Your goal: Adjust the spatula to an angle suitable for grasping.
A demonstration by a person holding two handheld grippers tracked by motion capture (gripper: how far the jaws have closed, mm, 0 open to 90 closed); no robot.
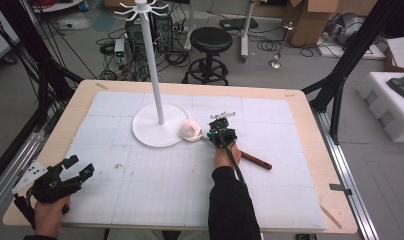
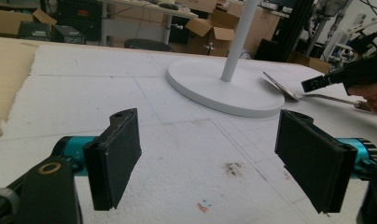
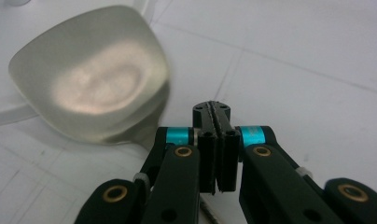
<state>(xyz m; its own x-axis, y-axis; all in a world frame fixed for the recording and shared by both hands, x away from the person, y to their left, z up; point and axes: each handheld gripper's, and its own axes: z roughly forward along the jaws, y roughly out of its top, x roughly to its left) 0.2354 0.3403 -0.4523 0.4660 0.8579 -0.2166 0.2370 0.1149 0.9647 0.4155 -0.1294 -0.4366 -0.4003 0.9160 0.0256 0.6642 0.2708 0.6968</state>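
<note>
While my right gripper [image 3: 213, 140] clamps the spatula [image 3: 91, 77] handle, blade ahead-left of fingertips, left gripper [image 2: 210, 158] gapes, holding nothing.

past the right fingers, toward the table's far side, a white stand [image 1: 160, 127] rises from its round base [image 2: 214, 86], hooks at its top. the white foam mat [image 1: 155, 180] covers the wooden table [image 1: 75, 107] beneath both pairs of fingers. beyond the table, a black stool [image 1: 210, 42] and cardboard boxes [image 1: 310, 17] sit on the floor.
</note>
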